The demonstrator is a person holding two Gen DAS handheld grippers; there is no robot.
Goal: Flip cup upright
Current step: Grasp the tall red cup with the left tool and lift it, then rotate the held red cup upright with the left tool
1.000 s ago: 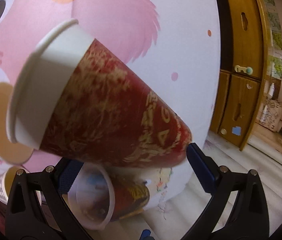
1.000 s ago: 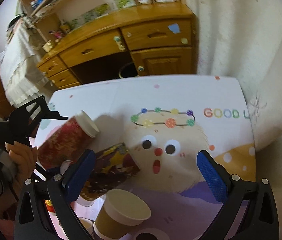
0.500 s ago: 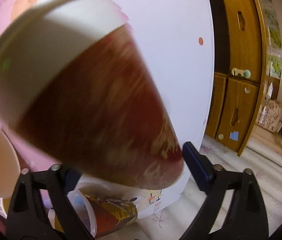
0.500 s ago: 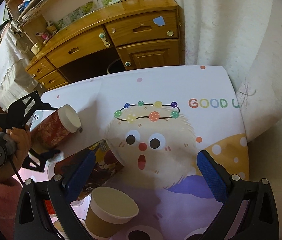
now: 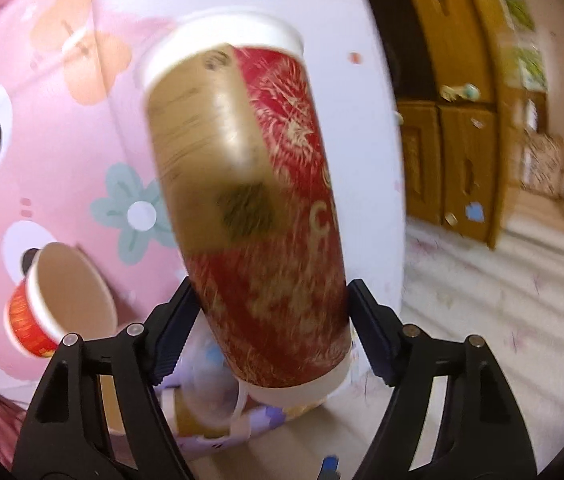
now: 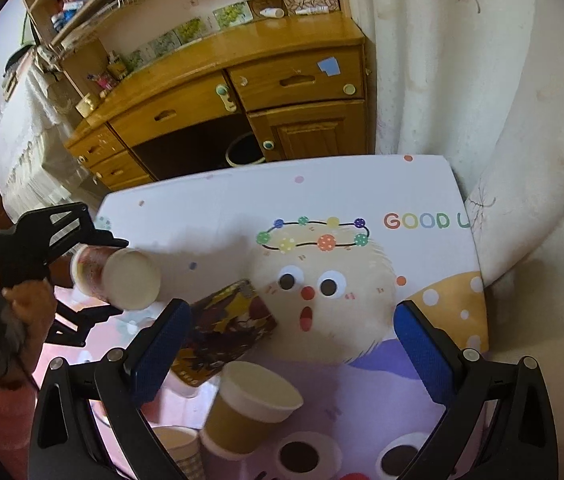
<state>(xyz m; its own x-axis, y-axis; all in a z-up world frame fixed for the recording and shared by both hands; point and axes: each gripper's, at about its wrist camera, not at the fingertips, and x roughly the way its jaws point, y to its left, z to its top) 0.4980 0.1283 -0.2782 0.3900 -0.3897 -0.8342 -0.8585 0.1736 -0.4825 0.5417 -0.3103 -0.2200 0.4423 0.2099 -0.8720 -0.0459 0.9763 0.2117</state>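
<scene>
L gripper (image 5: 270, 320) clamped on red cup (image 5: 250, 184), held aloft sideways over table (image 6: 321, 192); R gripper (image 6: 289, 344) jaws wide apart.

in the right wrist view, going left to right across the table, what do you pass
left gripper shut on the red cup → dark printed cup lying on its side → tan paper cup standing upright → cartoon face print → GOOD lettering → right gripper's right blue pad

Five cups: red cup (image 5: 258, 216), dark cup (image 6: 226, 332), brown cup (image 6: 250, 416), small red cup (image 5: 54, 300), ribbed cup (image 6: 180, 454).
</scene>
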